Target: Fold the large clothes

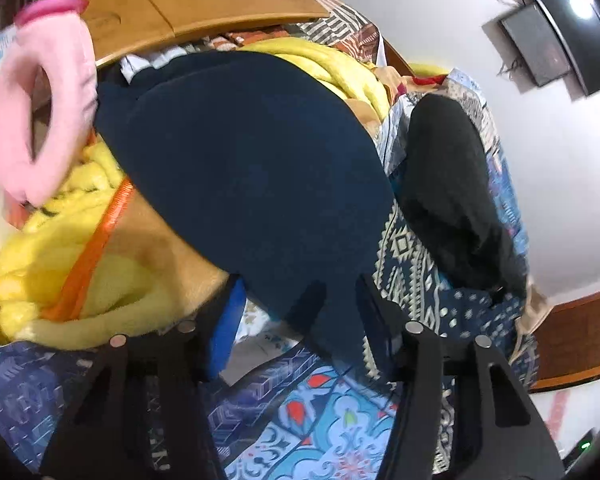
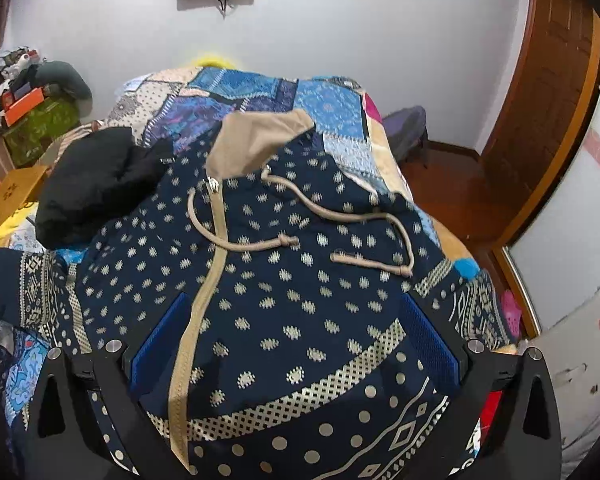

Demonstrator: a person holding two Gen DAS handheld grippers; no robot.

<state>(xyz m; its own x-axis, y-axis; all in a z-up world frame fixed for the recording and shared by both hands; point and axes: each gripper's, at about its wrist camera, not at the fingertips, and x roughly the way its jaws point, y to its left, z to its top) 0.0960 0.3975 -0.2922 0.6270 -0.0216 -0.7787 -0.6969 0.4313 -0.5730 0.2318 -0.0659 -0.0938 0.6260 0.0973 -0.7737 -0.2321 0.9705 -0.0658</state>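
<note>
A dark navy hoodie point(image 2: 300, 280) with pale diamond print, a tan zipper band and a tan drawstring point(image 2: 340, 220) lies spread on the bed. My right gripper point(image 2: 296, 344) stands wide open over its chest, blue pads point(image 2: 162, 344) on either side and the cloth bulging between them. In the left wrist view a plain navy fold of the garment point(image 1: 252, 168) runs down between the fingers of my left gripper point(image 1: 300, 320). Its jaws stand partly apart, with a gap showing beside the blue pad point(image 1: 228, 332). The patterned side point(image 1: 404, 264) shows to the right.
A black garment point(image 2: 96, 184) lies at the hoodie's left shoulder. A yellow blanket point(image 1: 60, 272), a pink ring cushion point(image 1: 40, 108) and a wooden lap table point(image 1: 188, 4) crowd the bed's far side. The patchwork bedspread point(image 2: 260, 92) lies underneath. A wooden door point(image 2: 556, 92) stands to the right.
</note>
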